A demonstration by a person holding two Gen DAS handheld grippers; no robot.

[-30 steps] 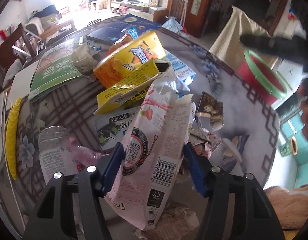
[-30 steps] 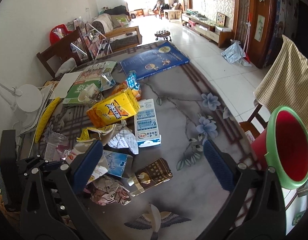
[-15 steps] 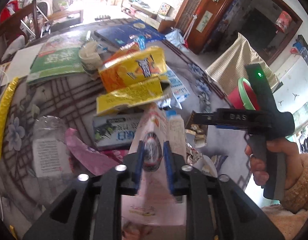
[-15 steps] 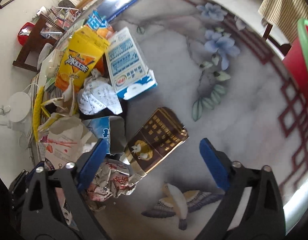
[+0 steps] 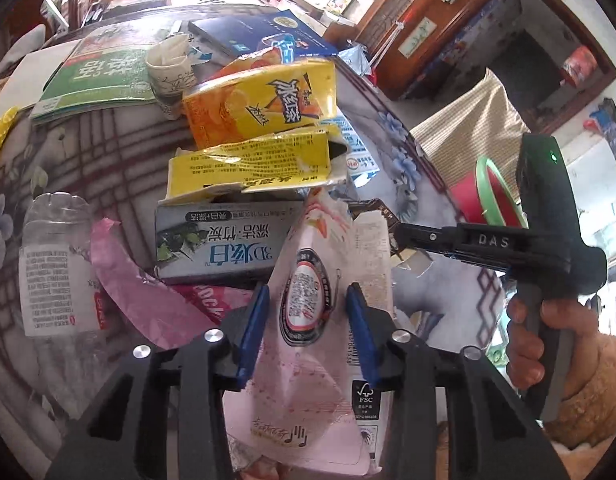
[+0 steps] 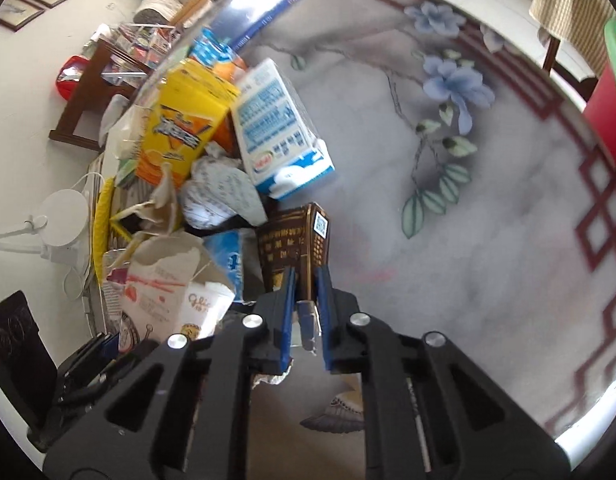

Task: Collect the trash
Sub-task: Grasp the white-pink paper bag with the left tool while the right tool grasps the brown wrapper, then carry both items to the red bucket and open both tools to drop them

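My left jaws (image 5: pixel 307 320) are pinching a torn pink-and-white carton (image 5: pixel 308 344), its printed oval label sitting between the blue pads; the grip has just been easing slightly wider with the carton between them. My right jaws (image 6: pixel 306 300) are pressing together on the near end of a brown-and-gold carton (image 6: pixel 296 248), having just been closing on it. That carton is lying at the near side of the litter heap, toward the near edge of the tabletop (image 6: pixel 487 240). Behind it, toward the far edge, a blue-and-white milk carton (image 6: pixel 280 136), a yellow iced-tea carton (image 6: pixel 180 132) and crumpled paper (image 6: pixel 220 196) are lying in a heap. A red bin with a green rim (image 5: pixel 483 196) is standing just beyond the tabletop's right edge. A clear plastic bottle (image 5: pixel 52 264) is lying near the left edge
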